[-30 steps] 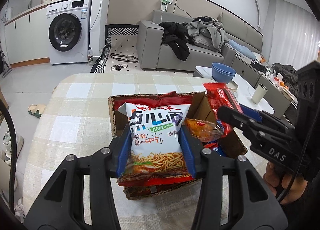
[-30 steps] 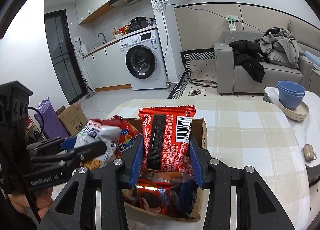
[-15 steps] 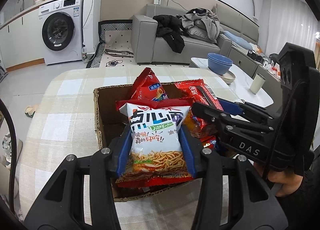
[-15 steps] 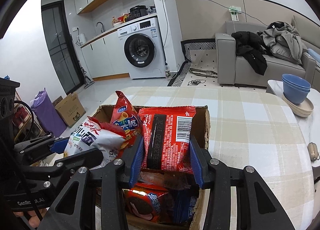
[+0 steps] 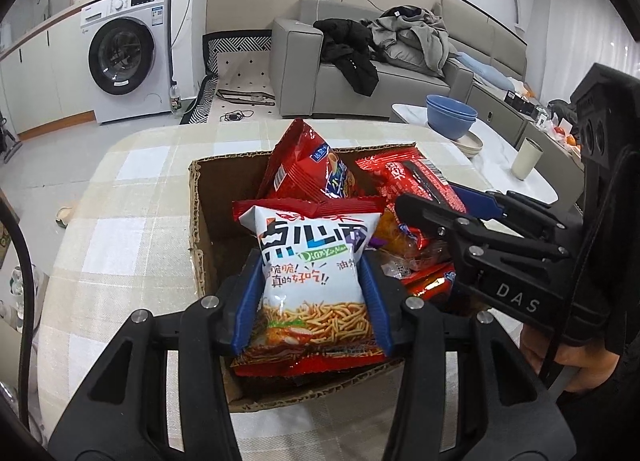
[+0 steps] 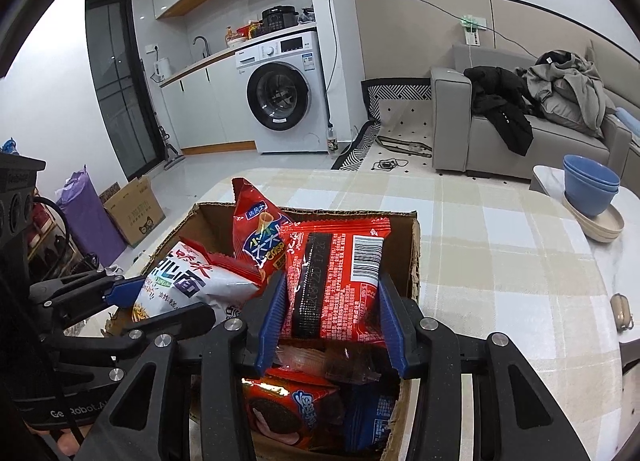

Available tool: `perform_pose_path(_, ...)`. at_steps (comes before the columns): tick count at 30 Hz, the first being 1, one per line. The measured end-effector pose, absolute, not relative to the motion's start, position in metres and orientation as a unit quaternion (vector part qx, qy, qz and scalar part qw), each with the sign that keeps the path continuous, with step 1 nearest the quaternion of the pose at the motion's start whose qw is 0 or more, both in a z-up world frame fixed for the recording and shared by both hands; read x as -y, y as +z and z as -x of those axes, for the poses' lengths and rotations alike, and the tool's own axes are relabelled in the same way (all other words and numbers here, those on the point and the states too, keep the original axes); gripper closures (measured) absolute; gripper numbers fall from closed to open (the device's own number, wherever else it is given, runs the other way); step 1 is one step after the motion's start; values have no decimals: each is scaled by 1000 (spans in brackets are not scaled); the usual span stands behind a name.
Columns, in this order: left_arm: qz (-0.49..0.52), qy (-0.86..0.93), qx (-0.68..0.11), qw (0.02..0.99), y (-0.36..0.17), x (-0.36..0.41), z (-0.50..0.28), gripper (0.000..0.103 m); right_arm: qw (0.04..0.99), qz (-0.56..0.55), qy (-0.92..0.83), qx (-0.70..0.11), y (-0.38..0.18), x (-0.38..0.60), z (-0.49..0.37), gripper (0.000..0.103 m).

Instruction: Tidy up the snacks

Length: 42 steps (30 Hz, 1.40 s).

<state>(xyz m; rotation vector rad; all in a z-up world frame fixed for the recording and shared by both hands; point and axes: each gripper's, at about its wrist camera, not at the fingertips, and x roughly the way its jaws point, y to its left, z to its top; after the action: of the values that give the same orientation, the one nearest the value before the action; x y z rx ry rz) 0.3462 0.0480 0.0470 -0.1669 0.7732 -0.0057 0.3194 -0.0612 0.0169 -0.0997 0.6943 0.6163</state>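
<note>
**Both grippers pinching snack bags over the box**

Fingers (image 5: 250, 297) of my left gripper (image 5: 312, 301) press against the two sides of a white noodle-snack bag (image 5: 312, 261), holding it upright over the near end of the cardboard box (image 5: 196, 213). On my right gripper (image 6: 330, 317), the blue pads (image 6: 272, 317) clamp a red packet (image 6: 336, 277), barcode side toward the camera, just above the box's right half. Between the two held bags, a red chip bag (image 5: 308, 173) stands tilted in the box. Under the red packet lie a cookie pack (image 6: 288, 409) and other wrappers I cannot identify. The box rests on a table with a checked cloth (image 6: 500, 261). A hand (image 5: 568, 369) grips the right gripper's handle at the left view's lower right edge.
</note>
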Motion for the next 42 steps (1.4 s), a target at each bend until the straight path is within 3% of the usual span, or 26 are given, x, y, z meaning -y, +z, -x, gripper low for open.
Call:
perform_pose_path(6,88,-3,-385,919,47,-53,-345,58,893,62,299,-331,21,61,-313,52)
perform_pose_path(9,65,-1,-380,923,52,-50,-340,54,898,51,300,-319,27,71,-308,42)
perform_pose_path(14,72,-4,-360,930,67,-54,-324,28,903,37,302,-304,37,90,-298,30)
perform_pose_path(21,67,12,-347,936,83,-58,-299,18,906,11,311,-289,46,113,-275,7)
perform_pose_path(24,61,17,-341,938,86,-58,-287,0,910,-2,315,-271,51,120,-261,1)
perform_pose_path(42,35,9,-282,959,78,-38,-210,1,918,-17,339,-205,49,148,-194,1)
